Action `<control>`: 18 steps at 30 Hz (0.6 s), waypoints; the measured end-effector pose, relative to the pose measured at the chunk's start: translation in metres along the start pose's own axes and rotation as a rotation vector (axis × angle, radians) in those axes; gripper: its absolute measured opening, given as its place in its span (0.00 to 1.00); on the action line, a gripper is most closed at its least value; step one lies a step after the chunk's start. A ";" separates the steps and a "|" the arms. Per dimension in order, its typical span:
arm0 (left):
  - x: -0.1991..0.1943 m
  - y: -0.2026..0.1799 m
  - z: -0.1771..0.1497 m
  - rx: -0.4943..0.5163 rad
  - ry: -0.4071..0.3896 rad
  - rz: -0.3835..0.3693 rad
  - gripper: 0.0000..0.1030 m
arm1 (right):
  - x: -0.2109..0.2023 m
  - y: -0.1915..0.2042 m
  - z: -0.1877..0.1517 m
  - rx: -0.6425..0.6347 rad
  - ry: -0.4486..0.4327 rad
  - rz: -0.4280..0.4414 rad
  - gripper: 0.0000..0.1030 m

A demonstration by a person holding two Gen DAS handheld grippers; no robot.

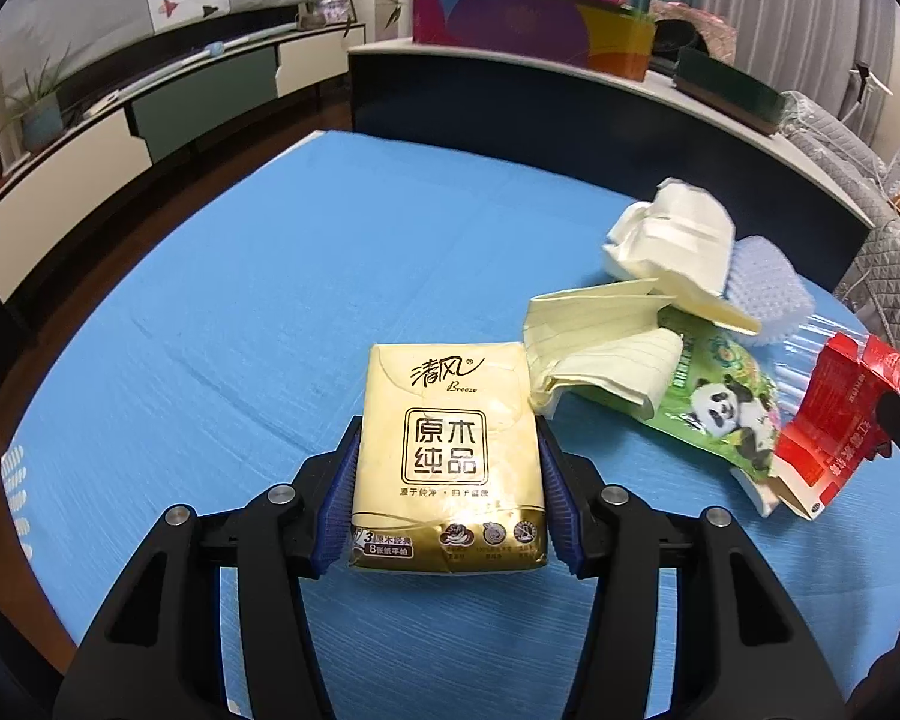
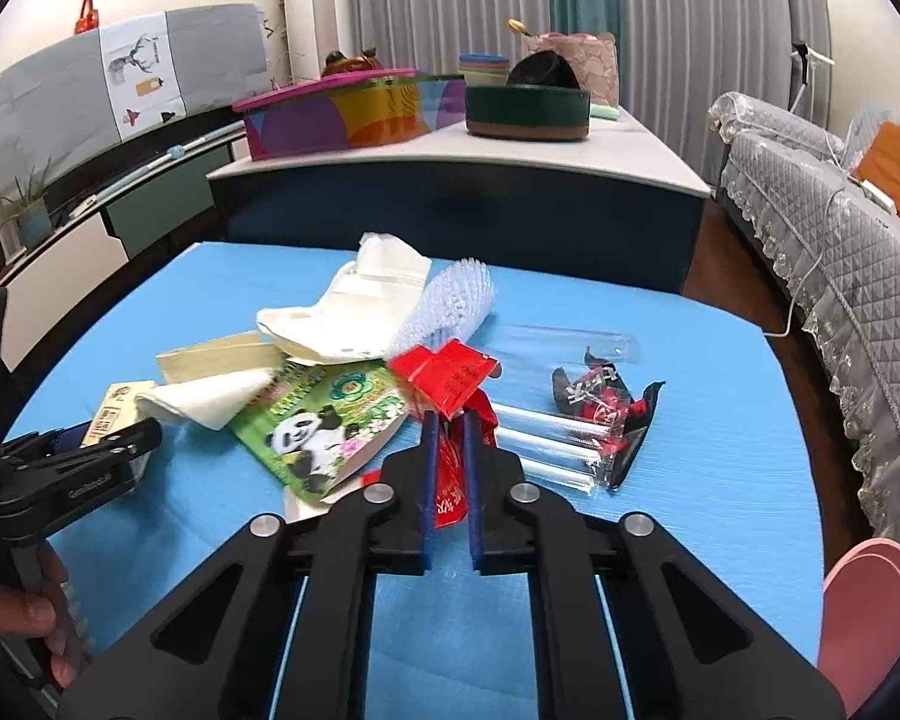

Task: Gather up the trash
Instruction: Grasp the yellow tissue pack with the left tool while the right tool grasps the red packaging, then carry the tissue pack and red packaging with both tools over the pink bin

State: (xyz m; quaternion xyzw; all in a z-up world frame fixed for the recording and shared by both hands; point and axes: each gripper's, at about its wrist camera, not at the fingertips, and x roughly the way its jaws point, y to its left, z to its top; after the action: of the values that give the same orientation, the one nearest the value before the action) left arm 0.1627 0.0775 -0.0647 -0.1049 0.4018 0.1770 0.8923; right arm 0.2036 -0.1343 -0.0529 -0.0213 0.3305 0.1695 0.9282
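L gripper (image 1: 447, 480) has its pads tight on both sides of 1 tissue pack (image 1: 450, 456), prob to lift it off the blue table (image 1: 210, 312). R gripper (image 2: 450, 450) is nearly closed, pinching 1 red wrapper (image 2: 450, 384) by its near end. Rest sits far right: 1 panda bag (image 2: 318, 420), 1 black-red wrapper (image 2: 600, 402), 1 brush (image 2: 450, 300), approx 3 crumpled papers (image 2: 354, 312).

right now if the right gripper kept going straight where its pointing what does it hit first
It is already shut on the red wrapper. Pushing the right gripper straight on, the clear bristly brush lying past the wrapper looks first in line, though depth is hard to judge here.
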 end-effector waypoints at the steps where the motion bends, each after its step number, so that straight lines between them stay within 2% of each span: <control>1: -0.002 -0.001 0.000 0.004 -0.007 -0.004 0.51 | -0.005 0.001 0.000 -0.005 -0.009 -0.001 0.05; 18: -0.056 -0.013 -0.002 0.034 -0.123 -0.072 0.50 | -0.087 -0.009 0.000 -0.009 -0.078 -0.077 0.04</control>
State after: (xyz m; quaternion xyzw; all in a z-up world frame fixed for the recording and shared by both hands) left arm 0.1321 0.0525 -0.0231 -0.0930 0.3453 0.1441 0.9227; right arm 0.1434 -0.1694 0.0000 -0.0314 0.2921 0.1360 0.9462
